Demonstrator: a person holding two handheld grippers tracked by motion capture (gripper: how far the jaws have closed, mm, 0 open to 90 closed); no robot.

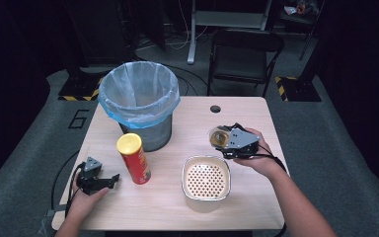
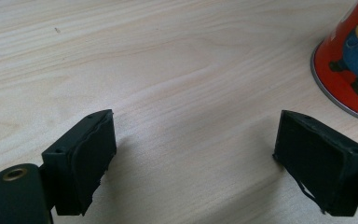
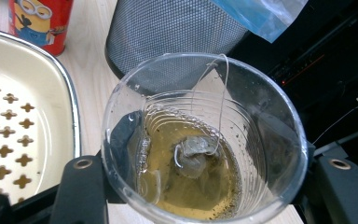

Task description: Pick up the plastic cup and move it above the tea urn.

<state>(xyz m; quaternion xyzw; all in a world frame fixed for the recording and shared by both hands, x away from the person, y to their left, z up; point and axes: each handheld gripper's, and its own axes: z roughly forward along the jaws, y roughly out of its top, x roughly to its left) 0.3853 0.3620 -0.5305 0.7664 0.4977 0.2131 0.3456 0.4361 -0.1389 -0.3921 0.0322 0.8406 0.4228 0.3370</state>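
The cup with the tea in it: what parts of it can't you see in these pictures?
- Cup bottom, right gripper view: murky tea and the teabag cover it.
- Cup sides, right gripper view: the right tool hides where it presses.
- Cup, high view: too small, partly under the tool's grey plate.

clear cup (image 3: 205,140), amber tea | red can (image 1: 134,159), yellow lid

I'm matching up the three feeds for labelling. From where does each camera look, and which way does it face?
High view: above the person's side, facing forward and down on the table; both forearms, left tool, right tool.
Left tool view: rides the left tool, looks along its open jaws at bare wood.
Right tool view: rides the right tool, looks down into the gripped cup of tea.
Shared: all show the red can.
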